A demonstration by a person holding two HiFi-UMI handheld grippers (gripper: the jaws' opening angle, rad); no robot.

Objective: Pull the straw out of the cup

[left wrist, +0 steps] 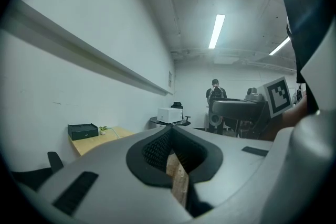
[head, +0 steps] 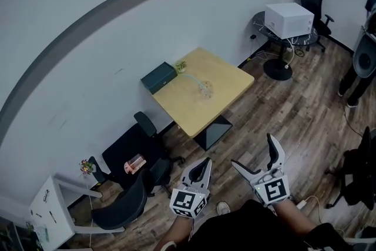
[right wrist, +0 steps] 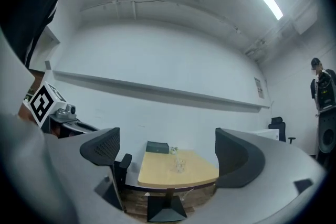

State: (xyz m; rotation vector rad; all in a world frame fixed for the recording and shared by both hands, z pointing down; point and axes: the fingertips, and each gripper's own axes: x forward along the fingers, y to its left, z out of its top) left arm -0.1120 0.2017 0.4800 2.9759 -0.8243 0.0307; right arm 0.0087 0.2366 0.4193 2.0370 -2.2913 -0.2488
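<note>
Across the room, well apart from the person, stands the wooden worktop [head: 187,107] with the clear cup [head: 205,89] near its middle. A dark box [head: 158,77] and a small plant [head: 180,66] sit at its wall edge. The straw is too thin to pick out with certainty, so the task's thing is out of reach and untouched.

Both tools are held low in front of the body and point level towards the worktop, which suits an approach rather than a grasp. The right tool [head: 254,153] has its jaws spread wide with nothing between them, probably readied to take the straw. The left tool [head: 204,162] has its jaws pressed together and holds nothing; if it is to steady the cup, it will need to open first.

The right gripper view frames the cup [right wrist: 180,165] on the worktop [right wrist: 157,171] squarely between the spread jaws, an alignment the head view does not reveal. The left gripper view looks aside: it catches only a corner of the worktop [left wrist: 94,142] with the box [left wrist: 83,131], no cup, and a person [left wrist: 215,93] standing far off whom the head view lacks.
</note>
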